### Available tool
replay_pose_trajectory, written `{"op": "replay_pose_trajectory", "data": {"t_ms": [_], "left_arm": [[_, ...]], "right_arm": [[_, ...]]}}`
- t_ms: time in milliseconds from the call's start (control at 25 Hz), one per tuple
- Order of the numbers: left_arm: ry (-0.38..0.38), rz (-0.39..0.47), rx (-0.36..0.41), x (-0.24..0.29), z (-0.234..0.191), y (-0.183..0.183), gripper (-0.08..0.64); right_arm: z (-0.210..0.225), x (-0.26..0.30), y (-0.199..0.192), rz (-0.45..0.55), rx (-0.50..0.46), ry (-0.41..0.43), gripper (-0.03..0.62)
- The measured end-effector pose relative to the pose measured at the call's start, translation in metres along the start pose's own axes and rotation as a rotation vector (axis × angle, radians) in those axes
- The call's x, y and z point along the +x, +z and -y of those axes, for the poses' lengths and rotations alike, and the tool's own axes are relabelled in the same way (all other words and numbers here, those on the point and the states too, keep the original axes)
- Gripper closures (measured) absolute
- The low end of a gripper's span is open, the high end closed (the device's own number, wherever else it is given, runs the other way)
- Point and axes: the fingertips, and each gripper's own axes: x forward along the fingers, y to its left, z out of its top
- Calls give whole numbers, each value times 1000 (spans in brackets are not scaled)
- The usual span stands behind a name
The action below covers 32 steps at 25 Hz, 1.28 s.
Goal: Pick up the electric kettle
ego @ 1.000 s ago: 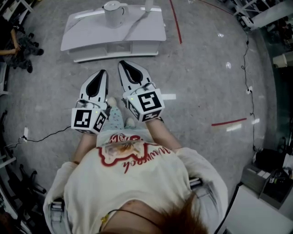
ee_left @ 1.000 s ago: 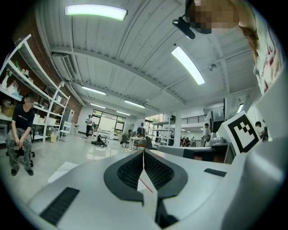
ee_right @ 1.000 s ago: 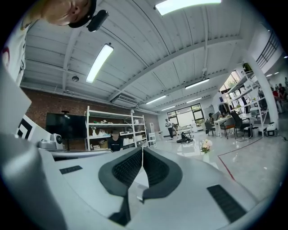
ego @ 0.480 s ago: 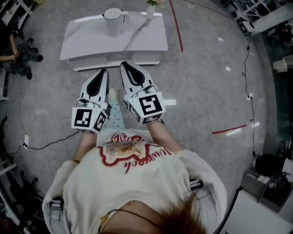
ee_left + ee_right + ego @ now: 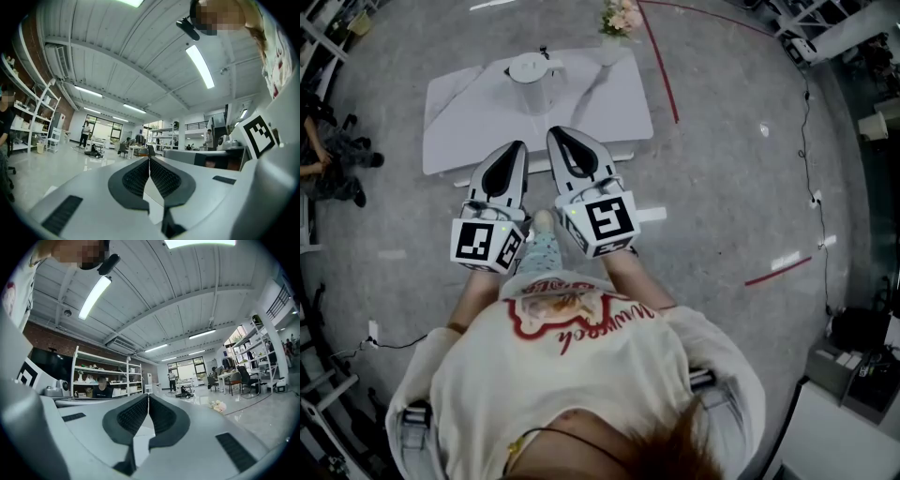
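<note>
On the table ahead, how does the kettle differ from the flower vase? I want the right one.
The kettle is wide and round with a flat white lid; the flower vase is slimmer and topped with pink flowers. The kettle stands at the far middle of the table; the flower vase stands toward its far right corner. Both stand upright on the table, untouched.

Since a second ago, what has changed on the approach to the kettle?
The person has walked closer: the white table and electric kettle sit nearer the grippers, and the vase's flowers have come into view. Left gripper and right gripper remain shut, empty, side by side.
</note>
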Motion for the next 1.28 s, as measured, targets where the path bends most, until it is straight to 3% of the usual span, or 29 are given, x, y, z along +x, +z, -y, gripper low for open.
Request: {"op": "replay_pose_trajectory", "data": {"t_ms": [320,560,1280], "left_arm": [[-37,-4,28,75,-79,17,546],[-34,3,18,106,-117,27,546],[21,4,-13,157,-131,23,546]], "right_arm": [[30,109,12,11,-11,-20,575],[41,157,22,31,-39,-34,575],[79,190,22,13,-5,0,575]]}}
